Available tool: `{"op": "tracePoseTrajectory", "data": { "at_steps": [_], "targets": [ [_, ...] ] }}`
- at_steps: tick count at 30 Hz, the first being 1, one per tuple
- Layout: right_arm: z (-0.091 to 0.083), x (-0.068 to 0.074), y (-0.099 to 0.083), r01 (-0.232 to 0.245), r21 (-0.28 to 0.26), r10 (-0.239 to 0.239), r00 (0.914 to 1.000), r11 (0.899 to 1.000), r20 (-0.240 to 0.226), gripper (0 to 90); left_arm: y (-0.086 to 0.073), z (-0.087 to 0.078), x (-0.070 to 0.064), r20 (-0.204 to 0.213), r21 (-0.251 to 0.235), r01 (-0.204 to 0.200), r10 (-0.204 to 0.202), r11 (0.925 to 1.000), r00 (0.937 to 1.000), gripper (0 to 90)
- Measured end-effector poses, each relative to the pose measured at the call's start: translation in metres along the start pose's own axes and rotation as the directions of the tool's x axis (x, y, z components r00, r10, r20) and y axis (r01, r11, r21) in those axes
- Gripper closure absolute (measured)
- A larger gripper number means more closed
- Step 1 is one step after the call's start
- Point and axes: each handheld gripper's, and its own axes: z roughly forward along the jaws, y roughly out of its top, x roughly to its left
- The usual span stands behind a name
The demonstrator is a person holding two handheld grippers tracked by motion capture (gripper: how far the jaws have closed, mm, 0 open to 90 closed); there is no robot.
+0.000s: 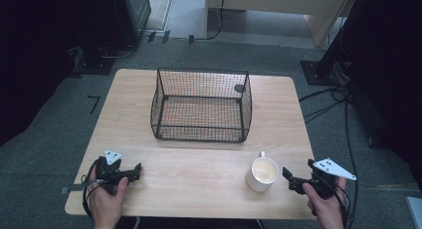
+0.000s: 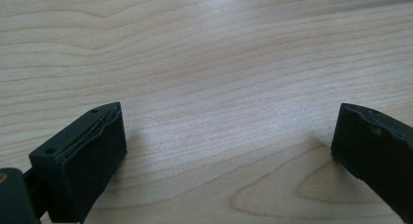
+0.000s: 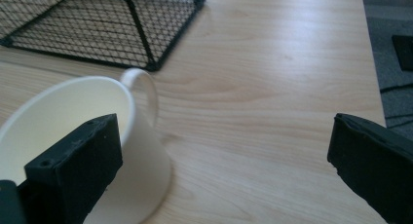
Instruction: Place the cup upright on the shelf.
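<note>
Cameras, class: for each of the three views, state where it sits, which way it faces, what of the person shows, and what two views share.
High view: above the person's side, looking forward and down at the table, basket, mug; both hands and tools show.
Left tool view: rides the left tool, facing bare tabletop; its open jaws show.
Right tool view: rides the right tool, facing mug and basket; its open jaws show.
Shared: the high and right tool views both show mug and basket.
</note>
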Motion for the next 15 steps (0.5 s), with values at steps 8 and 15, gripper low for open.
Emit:
{"op": "tracePoseTrajectory", "data": {
  "at_steps": [8, 15],
  "targets": [
    [-0.003, 0.030, 0.011, 0.027, -0.047, -0.029, 0.9984, 0.999, -0.048, 0.0, 0.000, 0.000, 0.000, 0.000, 0.000, 0.000, 0.000, 1.0000, 1.0000, 0.0],
    [0.007, 0.047, 0.009, 0.042, -0.039, -0.045, 0.9956, 0.998, -0.082, 0.0, 0.000, 0.000, 0.000, 0.000, 0.000, 0.000, 0.000, 1.0000, 1.0000, 0.0]
  ]
}}
